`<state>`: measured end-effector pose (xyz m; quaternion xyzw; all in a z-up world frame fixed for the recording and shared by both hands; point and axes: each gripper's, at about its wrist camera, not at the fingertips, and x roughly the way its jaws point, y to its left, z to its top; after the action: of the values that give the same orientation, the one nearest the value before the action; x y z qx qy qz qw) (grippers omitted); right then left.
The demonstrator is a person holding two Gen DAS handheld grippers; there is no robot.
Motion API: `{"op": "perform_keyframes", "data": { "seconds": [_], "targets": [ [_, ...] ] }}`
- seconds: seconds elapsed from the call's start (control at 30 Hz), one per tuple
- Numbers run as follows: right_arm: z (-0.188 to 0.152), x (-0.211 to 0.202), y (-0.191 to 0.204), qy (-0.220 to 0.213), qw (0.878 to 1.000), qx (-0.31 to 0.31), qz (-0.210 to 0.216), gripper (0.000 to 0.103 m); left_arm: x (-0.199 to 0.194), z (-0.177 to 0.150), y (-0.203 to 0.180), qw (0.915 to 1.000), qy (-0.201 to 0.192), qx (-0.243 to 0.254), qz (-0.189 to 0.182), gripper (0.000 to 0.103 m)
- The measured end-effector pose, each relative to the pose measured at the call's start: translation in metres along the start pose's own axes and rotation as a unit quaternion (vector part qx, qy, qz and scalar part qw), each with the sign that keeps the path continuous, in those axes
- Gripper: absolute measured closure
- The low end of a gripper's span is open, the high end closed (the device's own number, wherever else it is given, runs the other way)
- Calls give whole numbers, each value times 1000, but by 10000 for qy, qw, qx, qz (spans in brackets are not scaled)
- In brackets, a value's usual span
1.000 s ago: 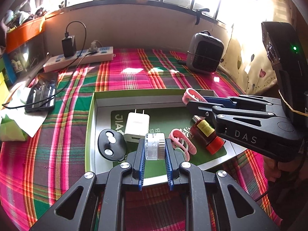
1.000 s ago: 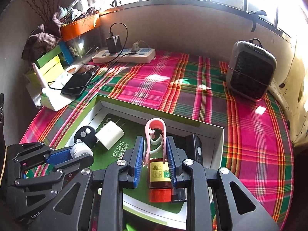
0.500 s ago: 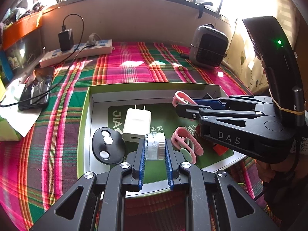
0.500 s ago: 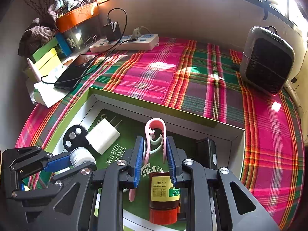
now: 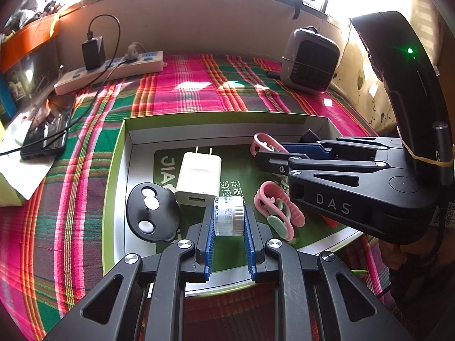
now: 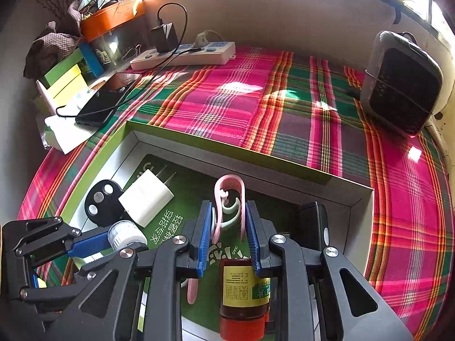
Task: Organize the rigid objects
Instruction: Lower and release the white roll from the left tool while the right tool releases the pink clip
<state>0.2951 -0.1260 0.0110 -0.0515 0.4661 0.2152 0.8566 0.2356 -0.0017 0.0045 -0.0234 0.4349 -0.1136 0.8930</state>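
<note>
An open green-rimmed box (image 5: pixel 227 118) on the plaid cloth holds a white charger (image 5: pixel 199 176), a black two-button fob (image 5: pixel 152 216), a pink clip (image 5: pixel 275 210) and a brown bottle with a red cap (image 6: pixel 244 292). My left gripper (image 5: pixel 229 211) is shut on a small clear-and-white jar (image 5: pixel 229 218) over the box's near side. My right gripper (image 6: pixel 229 213) is shut on a second pink clip (image 6: pixel 230 193), low over the box's green floor just beyond the bottle. In the right wrist view the left gripper (image 6: pixel 113 238) and its jar (image 6: pixel 125 234) show at lower left.
A small black device (image 6: pixel 312 224) lies in the box's right corner. Beyond the box are a white power strip (image 6: pixel 184 54) with a black adapter, a phone (image 6: pixel 105 99) on paper at left, stacked boxes (image 6: pixel 71 74), and a grey heater-like unit (image 6: pixel 403 82) at right.
My right gripper has sunk lower into the box and moved forward with the pink clip, so the bottle now lies nearer its base. The left gripper still holds the jar in about the same place.
</note>
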Motion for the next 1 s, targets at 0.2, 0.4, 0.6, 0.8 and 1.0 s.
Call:
{"op": "perform_keyframes", "data": {
  "seconds": [0.2,0.4,0.6,0.8,1.0],
  "targets": [
    [0,4,0,14,10000,6,-8,78,3,-1,0,10000,54,6,23,85],
    [-1,4,1,10,10000,-20,-12,78,3,0,0,10000,57,6,13,85],
    [-2,4,2,-7,10000,-33,-31,78,4,0,1,10000,59,-16,-3,85],
    [-2,4,2,-18,10000,-22,-25,78,3,0,1,10000,62,-16,-4,85],
    [-2,4,1,-25,10000,-16,-26,78,3,0,2,10000,66,-34,-15,85]
  ]
}}
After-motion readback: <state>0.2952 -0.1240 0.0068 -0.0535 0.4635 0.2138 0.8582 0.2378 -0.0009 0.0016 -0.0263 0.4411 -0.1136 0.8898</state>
